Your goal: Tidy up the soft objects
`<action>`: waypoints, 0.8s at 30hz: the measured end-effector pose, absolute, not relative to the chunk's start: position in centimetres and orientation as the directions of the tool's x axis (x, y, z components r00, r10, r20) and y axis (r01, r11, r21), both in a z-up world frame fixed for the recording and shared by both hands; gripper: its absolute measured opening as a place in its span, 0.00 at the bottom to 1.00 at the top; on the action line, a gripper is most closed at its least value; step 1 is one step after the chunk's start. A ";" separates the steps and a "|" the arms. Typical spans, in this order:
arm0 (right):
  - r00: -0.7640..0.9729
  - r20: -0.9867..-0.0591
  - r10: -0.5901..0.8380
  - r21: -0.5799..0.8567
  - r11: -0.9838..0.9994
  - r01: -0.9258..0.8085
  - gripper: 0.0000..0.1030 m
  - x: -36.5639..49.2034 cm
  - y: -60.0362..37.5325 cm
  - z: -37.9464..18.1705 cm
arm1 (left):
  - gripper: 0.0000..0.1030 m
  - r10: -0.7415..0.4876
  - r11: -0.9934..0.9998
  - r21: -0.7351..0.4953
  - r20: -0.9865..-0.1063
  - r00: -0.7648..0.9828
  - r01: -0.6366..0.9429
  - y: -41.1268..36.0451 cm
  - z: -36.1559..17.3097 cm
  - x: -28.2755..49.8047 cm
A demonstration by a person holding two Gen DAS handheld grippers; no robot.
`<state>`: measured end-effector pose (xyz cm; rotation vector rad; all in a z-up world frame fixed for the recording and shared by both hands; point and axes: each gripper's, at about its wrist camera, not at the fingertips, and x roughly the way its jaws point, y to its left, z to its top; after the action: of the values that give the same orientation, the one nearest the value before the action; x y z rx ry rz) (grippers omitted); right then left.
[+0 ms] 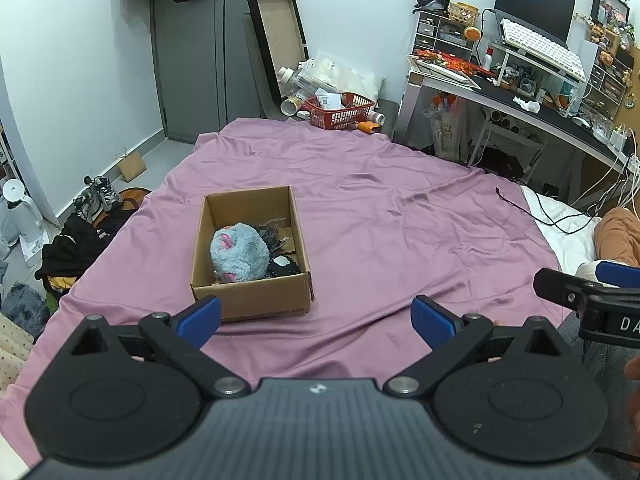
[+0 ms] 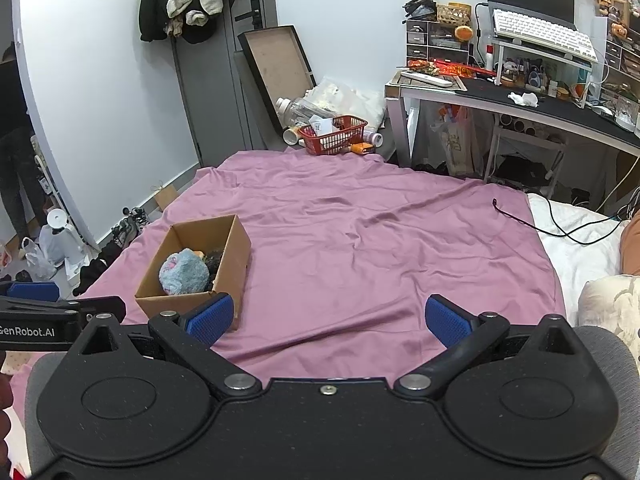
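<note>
- Sheet (image 1: 360, 208) – purple, creased, spread flat and taking up most of both views; bare apart from the box.
- Desk (image 1: 532, 108) at the far right, crowded w/ monitor, white keyboard, small drawers & clutter.
- Door (image 1: 188, 60), grey, in the far wall, w/ dark clothes hung at its top.
- Box (image 1: 250, 254) – open brown cardboard, sitting on the sheet's left part, just ahead of the left gripper's left finger.
- Plush (image 1: 239, 254) – blue-grey and fluffy w/ pink patches, lying inside the box and filling its near-left half. A dark item (image 1: 280, 266) w/ a white patch sits beside it in the box, to the right; can't tell what it is.
- Basket (image 1: 340, 110), red, on the floor past the sheet's far edge, w/ bottles and papers around it.
- Left gripper (image 1: 316, 316) – jaws wide apart, blue pads holding nothing, hovering low over the sheet's near edge.
- Right gripper (image 2: 330, 318) – also spread wide & empty, over bare sheet, to the right of the box.
- Black cable (image 1: 540, 208) trailing across the sheet's right edge onto white bedding.
</note>
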<state>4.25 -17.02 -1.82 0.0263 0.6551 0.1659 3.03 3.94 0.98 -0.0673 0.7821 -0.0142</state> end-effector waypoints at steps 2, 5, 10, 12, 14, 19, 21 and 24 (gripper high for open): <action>0.780 -0.605 0.161 0.075 0.986 -0.146 1.00 4.2 -17.0 -1.8 | 0.97 -0.037 0.998 -0.066 -0.704 0.709 -0.013 3.9 1.0 3.0; 0.779 -0.605 0.161 0.076 0.987 -0.144 1.00 4.2 -17.0 -1.8 | 0.97 -0.038 0.998 -0.066 -0.703 0.710 -0.012 3.9 1.0 3.0; 0.779 -0.607 0.157 0.074 0.987 -0.141 1.00 4.3 -17.1 -1.9 | 0.97 -0.039 0.998 -0.067 -0.702 0.711 -0.012 3.9 0.9 3.0; 0.780 -0.607 0.156 0.072 0.987 -0.141 1.00 4.3 -17.2 -1.8 | 0.98 -0.038 0.998 -0.068 -0.701 0.712 -0.013 3.9 0.9 3.0; 0.779 -0.607 0.156 0.075 0.987 -0.140 1.00 4.3 -17.2 -1.8 | 0.97 -0.039 0.998 -0.068 -0.701 0.712 -0.013 3.9 0.9 2.9; 0.780 -0.606 0.157 0.070 0.987 -0.144 1.00 4.3 -17.2 -1.8 | 0.98 -0.039 0.998 -0.069 -0.701 0.712 -0.013 3.9 0.9 2.9; 0.779 -0.607 0.157 0.072 0.987 -0.143 1.00 4.2 -17.2 -1.8 | 0.97 -0.039 0.997 -0.069 -0.701 0.712 -0.014 3.9 0.9 2.9; 0.779 -0.607 0.157 0.071 0.987 -0.143 1.00 4.2 -17.2 -1.8 | 0.98 -0.040 0.997 -0.070 -0.701 0.713 -0.013 3.9 0.9 2.9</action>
<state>4.24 -17.18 -1.82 0.0218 0.6579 0.1620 2.85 3.86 0.90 -0.0716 0.7777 -0.0150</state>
